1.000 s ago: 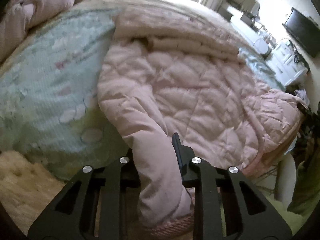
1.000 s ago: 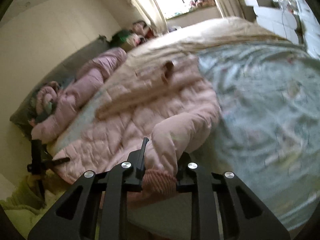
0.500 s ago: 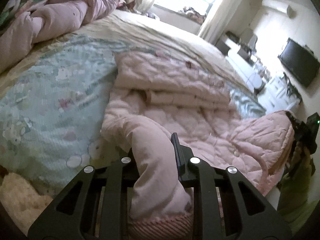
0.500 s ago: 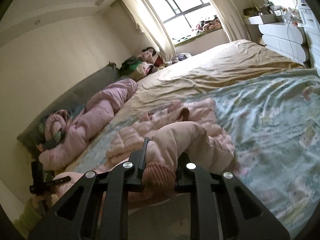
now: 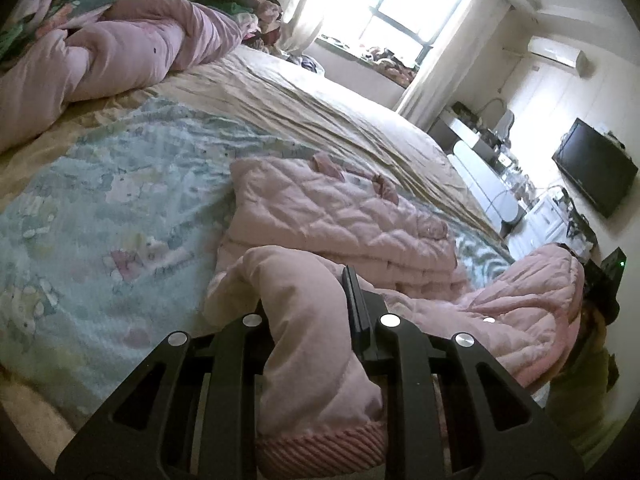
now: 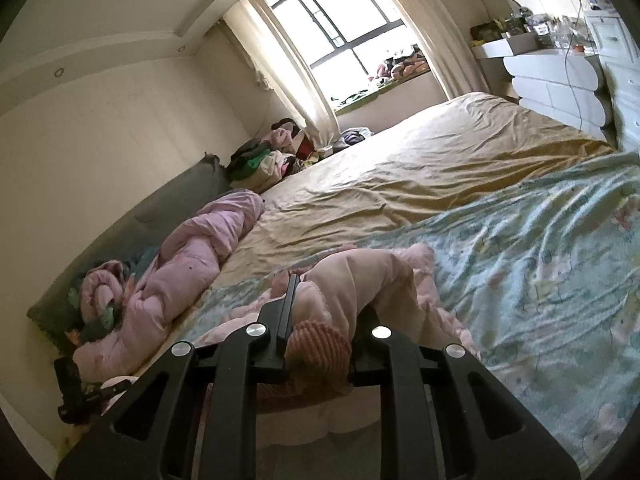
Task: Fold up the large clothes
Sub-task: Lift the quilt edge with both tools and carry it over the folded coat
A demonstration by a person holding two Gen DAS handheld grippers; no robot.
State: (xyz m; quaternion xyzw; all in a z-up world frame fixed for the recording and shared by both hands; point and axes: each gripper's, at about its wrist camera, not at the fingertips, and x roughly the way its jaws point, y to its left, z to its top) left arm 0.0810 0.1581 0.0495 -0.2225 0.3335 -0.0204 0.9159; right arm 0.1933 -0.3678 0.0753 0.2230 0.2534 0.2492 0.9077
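A pale pink quilted jacket (image 5: 340, 216) lies on the bed, its far part folded over itself. My left gripper (image 5: 308, 304) is shut on one sleeve (image 5: 312, 344), whose ribbed cuff (image 5: 320, 446) hangs toward the camera. That sleeve is lifted off the bed. In the right wrist view my right gripper (image 6: 326, 304) is shut on the other sleeve (image 6: 360, 280), with its ribbed cuff (image 6: 318, 346) bunched between the fingers. The right gripper and its raised sleeve also show at the right edge of the left wrist view, gripper (image 5: 600, 280).
The bed carries a light blue patterned blanket (image 5: 100, 216) and a tan sheet (image 6: 420, 168). A rolled pink duvet (image 6: 188, 264) lies along the headboard side. A clothes pile (image 6: 272, 156) sits by the window. White drawers (image 6: 560, 80) and a TV (image 5: 596, 172) stand beyond the bed.
Both grippers have risen with their sleeves and tilted up, so the window and far wall came into view. The jacket's sides are lifted higher off the blanket.
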